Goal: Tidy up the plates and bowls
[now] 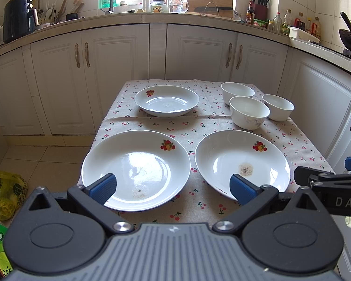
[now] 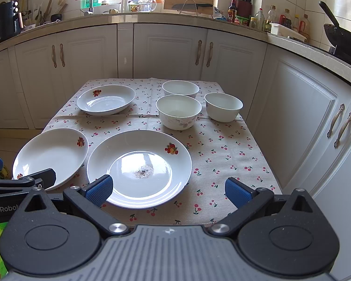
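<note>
1. Left tongs (image 1: 173, 188) spread wide, blue pads empty, touching nothing; hovering above the near edge of the cherry-print cloth-covered table (image 1: 199, 126), one pad over the near-left plate's rim, the other over the near-right plate's rim.
2. Right tongs (image 2: 168, 190) likewise spread wide and empty; left pad over the near rim of the near-right plate, right pad over bare cloth.
3. Landmark: near-right white ceramic plate with a fruit motif and a brown speck at its centre (image 2: 139, 168), at the near edge of the table.
4. Just left of that plate, almost rim to rim: a second white fruit-motif plate (image 1: 135, 169), at the table's near-left corner, its left rim reaching the table edge.
5. Beyond and left of the landmark plate, well apart: a third, smaller-looking white fruit-motif plate (image 1: 166, 100), upright near the far edge.
6. Beyond the landmark plate: a white bowl with a faint floral print (image 2: 178, 111); behind that, close by, a plain white bowl (image 2: 180, 88); to the right of the printed one, another plain white bowl (image 2: 223, 106) near the table's right edge.
7. Open cloth right of the landmark plate, up to the right table edge, and a bare strip between near plates and far plate.
8. White cabinet doors (image 2: 170, 51) close behind and right of the table.
</note>
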A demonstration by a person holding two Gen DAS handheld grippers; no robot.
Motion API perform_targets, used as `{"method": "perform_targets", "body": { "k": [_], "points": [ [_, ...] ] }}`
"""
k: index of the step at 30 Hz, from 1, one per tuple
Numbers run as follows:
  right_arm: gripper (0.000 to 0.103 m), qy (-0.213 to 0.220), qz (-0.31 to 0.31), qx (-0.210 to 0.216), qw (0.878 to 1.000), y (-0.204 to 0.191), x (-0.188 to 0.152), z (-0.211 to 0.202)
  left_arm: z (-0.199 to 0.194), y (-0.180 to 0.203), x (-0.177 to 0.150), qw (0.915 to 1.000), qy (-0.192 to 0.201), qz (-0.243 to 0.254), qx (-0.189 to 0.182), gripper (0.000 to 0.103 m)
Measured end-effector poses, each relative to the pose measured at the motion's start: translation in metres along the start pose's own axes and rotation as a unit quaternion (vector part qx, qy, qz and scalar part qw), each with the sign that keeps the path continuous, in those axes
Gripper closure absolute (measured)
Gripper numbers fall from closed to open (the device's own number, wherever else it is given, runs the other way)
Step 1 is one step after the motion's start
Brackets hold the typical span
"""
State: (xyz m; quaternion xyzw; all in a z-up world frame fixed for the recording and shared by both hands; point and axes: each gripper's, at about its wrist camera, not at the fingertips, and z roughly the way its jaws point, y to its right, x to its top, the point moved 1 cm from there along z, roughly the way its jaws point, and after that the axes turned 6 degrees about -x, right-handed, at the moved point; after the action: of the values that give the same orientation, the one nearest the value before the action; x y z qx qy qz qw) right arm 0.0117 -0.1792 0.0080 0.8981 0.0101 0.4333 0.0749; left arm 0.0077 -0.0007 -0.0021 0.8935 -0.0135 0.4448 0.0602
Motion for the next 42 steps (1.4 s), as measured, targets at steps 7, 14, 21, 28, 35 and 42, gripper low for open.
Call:
{"method": "perform_targets", "body": {
  "k": [7,14,21,28,35,42],
  "points": [
    [0.0,0.0,0.001,0.0,1.0,0.0006,0.0001,0.0001,-0.0001,-0.0001,-0.0002,1.0,0.001,-0.001,-0.003,0.001],
    [0.0,0.0,0.002,0.001,1.0,-0.0008,0.0002,-0.0008,-0.0001,-0.0003,-0.0004,1.0,0.002,-0.002,-0.004,0.001],
    [0.0,0.0,0.002,0.002,1.0,0.0007,0.0003,-0.0006,0.0,-0.0002,-0.0005,1.0,0.002,-0.002,-0.004,0.001],
    [0.0,0.0,0.003,0.003,1.0,0.0001,-0.0001,-0.0003,0.0,-0.0001,-0.0005,1.0,0.002,-0.002,-0.004,0.001],
    [0.0,0.0,0.003,0.003,1.0,0.0009,-0.0001,-0.0003,0.0004,0.0003,-0.0005,1.0,0.001,-0.002,-0.006,0.001],
    [0.0,-0.001,0.0,0.012,1.0,0.0002,0.0016,0.0044,0.0021,-0.002,0.0019,0.9999,0.007,0.002,-0.009,0.001]
  ]
}}
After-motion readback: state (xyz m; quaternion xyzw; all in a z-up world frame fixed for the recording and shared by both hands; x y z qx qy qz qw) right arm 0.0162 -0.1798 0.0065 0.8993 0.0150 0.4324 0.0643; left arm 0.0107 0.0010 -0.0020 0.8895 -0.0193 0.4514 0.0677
